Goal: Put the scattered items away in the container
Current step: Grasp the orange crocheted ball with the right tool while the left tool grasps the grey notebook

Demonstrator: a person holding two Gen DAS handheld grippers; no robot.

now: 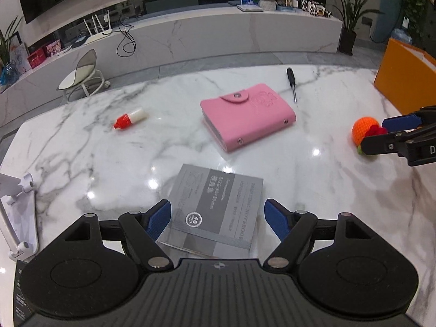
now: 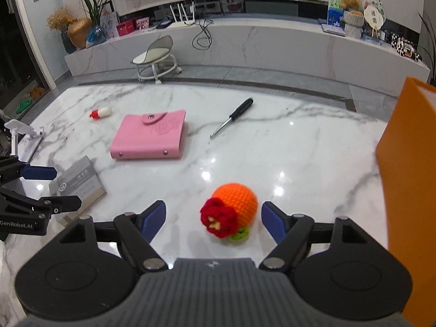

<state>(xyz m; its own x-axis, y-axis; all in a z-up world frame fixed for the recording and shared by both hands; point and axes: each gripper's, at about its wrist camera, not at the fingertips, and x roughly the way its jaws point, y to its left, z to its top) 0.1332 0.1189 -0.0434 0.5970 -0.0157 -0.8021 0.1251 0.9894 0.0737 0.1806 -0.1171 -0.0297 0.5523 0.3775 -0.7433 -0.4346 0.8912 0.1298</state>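
Note:
My left gripper [image 1: 218, 215] is open, its blue pads on either side of a grey notebook [image 1: 215, 207] lying flat on the marble table [image 1: 81, 150]. My right gripper [image 2: 214, 218] is open around an orange crocheted ball with a red flower [image 2: 231, 209], not touching it. A pink card wallet [image 1: 246, 115] lies mid-table, a black screwdriver [image 1: 291, 83] behind it, and a small white bottle with a red cap [image 1: 130, 118] to the left. The orange container [image 2: 408, 177] stands at the right. The ball [image 1: 365, 130] and right gripper [image 1: 381, 132] also show in the left wrist view.
A white phone stand [image 1: 19, 209] sits at the table's left edge. Beyond the table are a small chair [image 2: 156, 60], a long marble bench [image 2: 272, 43] with decorations, and potted plants [image 1: 348, 19].

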